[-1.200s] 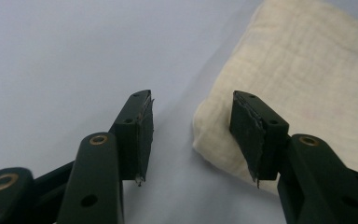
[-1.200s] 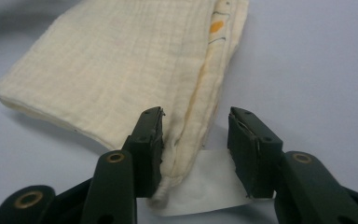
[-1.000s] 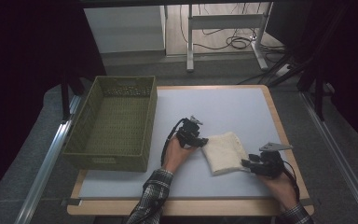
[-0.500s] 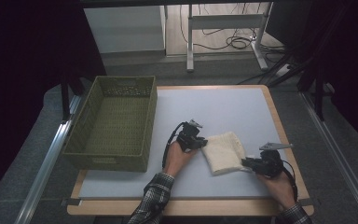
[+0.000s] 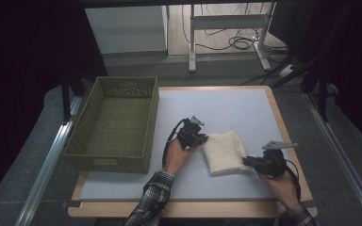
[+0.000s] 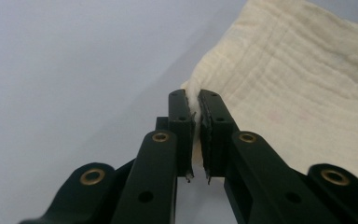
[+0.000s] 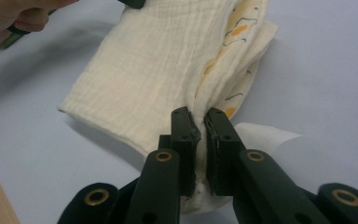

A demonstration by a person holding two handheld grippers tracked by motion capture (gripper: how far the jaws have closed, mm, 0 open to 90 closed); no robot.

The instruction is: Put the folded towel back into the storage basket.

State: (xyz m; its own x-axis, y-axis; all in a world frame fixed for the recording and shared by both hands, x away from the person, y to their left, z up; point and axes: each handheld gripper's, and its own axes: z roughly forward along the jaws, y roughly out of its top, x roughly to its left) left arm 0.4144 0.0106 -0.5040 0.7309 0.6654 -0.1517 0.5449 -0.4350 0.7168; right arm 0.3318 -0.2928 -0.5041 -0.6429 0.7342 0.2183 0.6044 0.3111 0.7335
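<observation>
- On the white table top (image 5: 226, 106), between the two hands, a folded cream cloth (image 5: 224, 151) is laid flat, just right of the green woven basket (image 5: 113, 123), which stands at the left edge and holds nothing that can be made out.
- Compared with a second ago, the cloth is found in the same place and in the same fold; neither forearm has been shifted noticeably.
- What has changed is the grip: both pairs of jaws have just been closing, with fabric caught between them.
- At the cloth's left corner the left gripper (image 6: 193, 105) is now clamped; a thin ridge of cream fabric is seen pinched between its pads in the left gripper view.
- At the near right edge the right gripper (image 7: 196, 122) is likewise clamped on the cloth, several layers being gathered into the nip, with a printed yellow and dark pattern exposed along the folded side.
- From this it is judged that grasping is finished and the cloth is held at two points, so a lift, a further fold or a carry toward the basket can be begun.
- Slipping of the thin left pinch is considered the likeliest fault.
</observation>
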